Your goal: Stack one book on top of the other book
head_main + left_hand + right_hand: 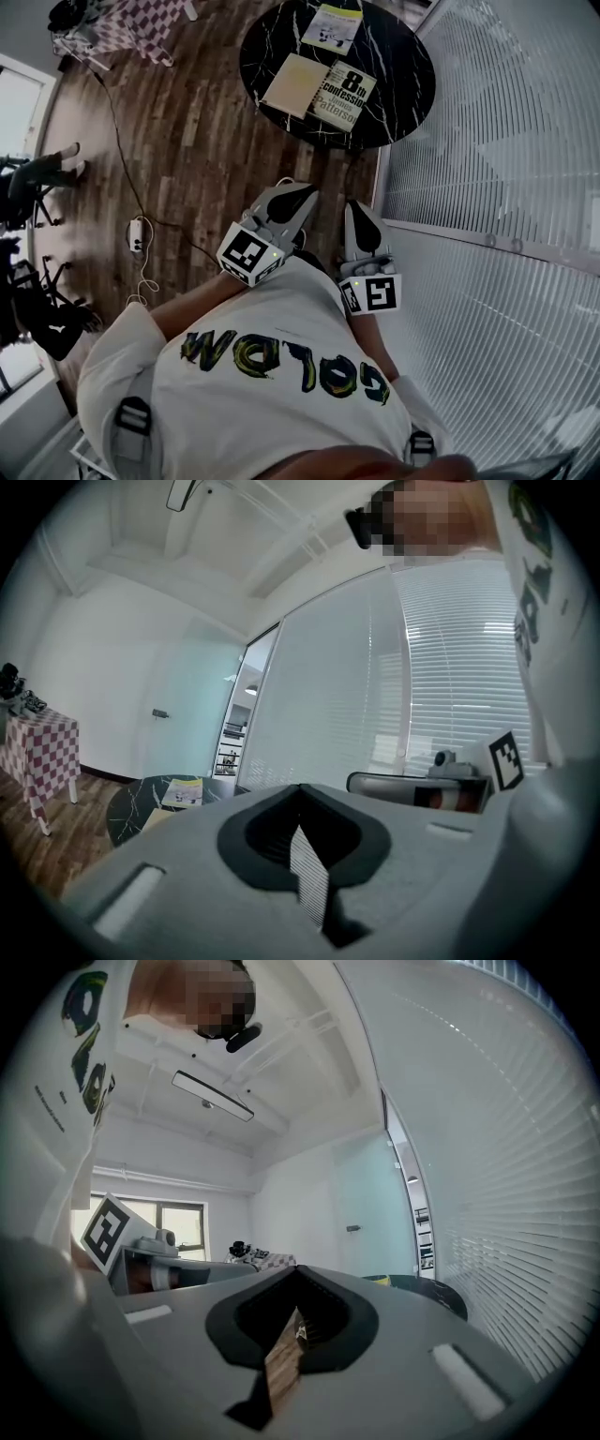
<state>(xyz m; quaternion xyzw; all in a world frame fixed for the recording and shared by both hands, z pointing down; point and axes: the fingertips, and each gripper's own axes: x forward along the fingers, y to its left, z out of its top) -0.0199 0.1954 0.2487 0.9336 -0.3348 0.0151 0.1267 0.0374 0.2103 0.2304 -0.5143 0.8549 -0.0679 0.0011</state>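
A round black marble table (403, 66) stands ahead of me on the wood floor. On it a plain cream book (294, 84) lies flat beside a book titled "8th confession" (345, 96), their edges touching. My left gripper (305, 195) and right gripper (359, 208) are held near my chest, well short of the table, both shut and empty. In the left gripper view the shut jaws (300, 794) point roughly level toward the table (131, 808). The right gripper view shows shut jaws (298, 1283) and the table's edge (431, 1290).
A yellow-and-white booklet (333, 26) lies at the table's far side. A wall of white blinds (506, 141) runs along the right. A power strip with cable (137, 234) lies on the floor at left, near chairs (37, 178) and a checkered table (131, 23).
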